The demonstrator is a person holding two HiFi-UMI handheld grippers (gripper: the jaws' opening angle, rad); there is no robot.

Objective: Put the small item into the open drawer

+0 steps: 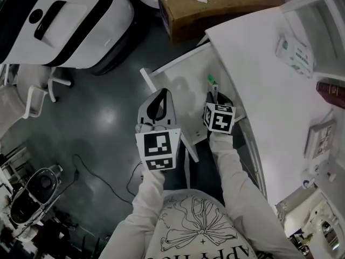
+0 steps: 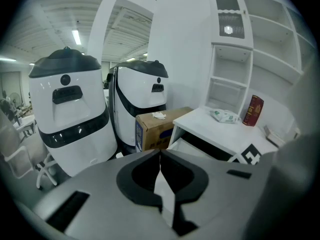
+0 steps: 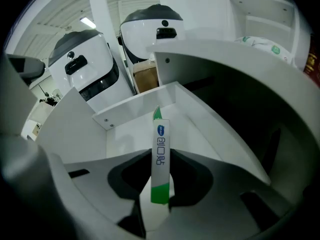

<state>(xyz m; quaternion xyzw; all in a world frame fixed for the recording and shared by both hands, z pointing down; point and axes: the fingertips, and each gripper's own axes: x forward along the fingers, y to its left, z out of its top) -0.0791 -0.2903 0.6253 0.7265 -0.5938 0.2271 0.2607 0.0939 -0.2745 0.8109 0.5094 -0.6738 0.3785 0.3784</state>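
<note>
The small item is a slim white box with green ends, standing upright between the jaws of my right gripper, which is shut on it. In the head view the box and my right gripper hang over the right side of the open white drawer, which is pulled out from under the white desk. The drawer's bare inside lies just beyond the box. My left gripper hovers over the drawer's near left part. Its jaws are shut with nothing between them.
A cardboard box stands on the floor beyond the drawer, beside two large white machines. On the desk lie a tissue pack and a red book. A white chair and a cable sit on the dark floor at left.
</note>
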